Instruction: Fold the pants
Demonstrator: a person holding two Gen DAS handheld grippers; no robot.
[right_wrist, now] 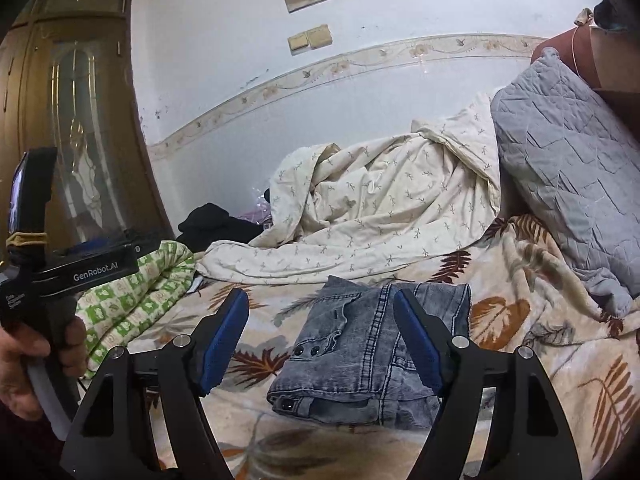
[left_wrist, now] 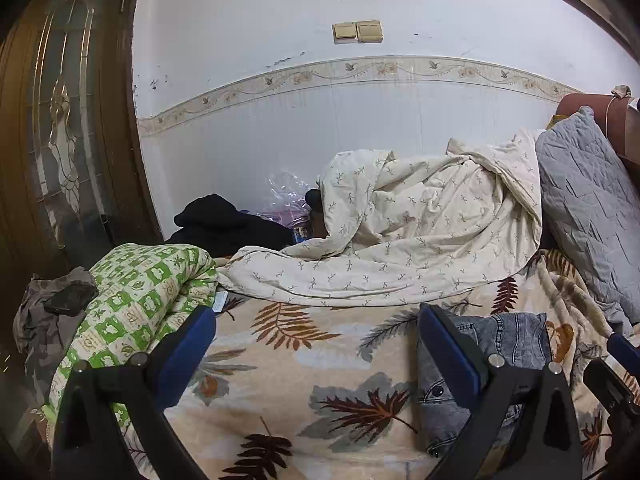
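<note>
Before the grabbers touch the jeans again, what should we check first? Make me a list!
1. Jeans folded into a compact stack on the leaf-print blanket: ok.
2. Right gripper open, nothing between its pads: ok.
3. Left gripper open, holding nothing: ok.
4. Jeans clear of the cream duvet and the green patterned quilt: ok, blanket shows between them.
5. Stack edges lined up neatly: cannot tell, the right gripper's finger hides part of the stack.
6. Hand gripping the left gripper's handle: ok.
</note>
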